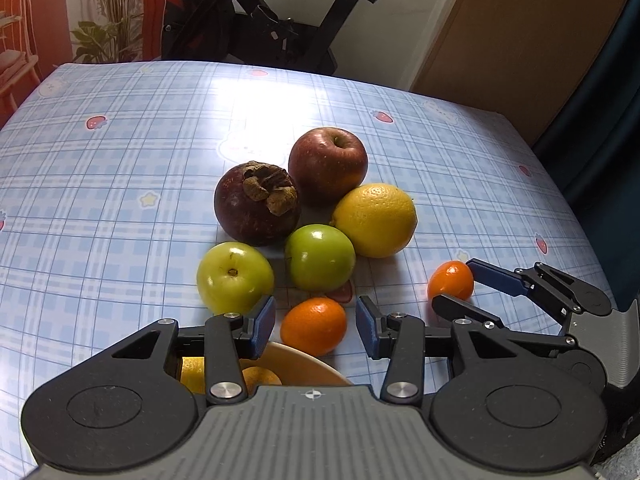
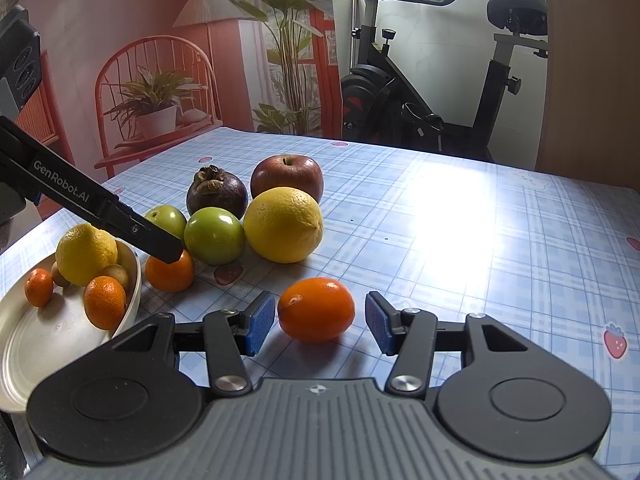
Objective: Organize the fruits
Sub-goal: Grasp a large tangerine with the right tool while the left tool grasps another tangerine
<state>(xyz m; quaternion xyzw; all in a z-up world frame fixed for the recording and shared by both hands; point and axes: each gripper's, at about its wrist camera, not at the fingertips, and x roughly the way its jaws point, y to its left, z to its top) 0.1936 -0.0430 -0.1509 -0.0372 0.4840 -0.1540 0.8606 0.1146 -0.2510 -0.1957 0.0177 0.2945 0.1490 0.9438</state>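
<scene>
On the tabletop (image 2: 480, 220) the fruit sits in a cluster — apple (image 2: 287, 177) and mangosteen (image 2: 216, 195) at the back, a lemon (image 2: 283, 225) and two small apples (image 2: 214, 235) before them. Left of the cluster stands a bowl (image 2: 36, 340) with fruit in it, a tangerine (image 2: 169, 271) just beside its rim. Another tangerine (image 2: 316, 309) lies apart, nearest, between the right gripper's (image 2: 320, 322) spread jaws.

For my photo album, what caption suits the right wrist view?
Open right tool straddling a small orange on the plaid tablecloth, beside a white bowl of citrus.
</scene>
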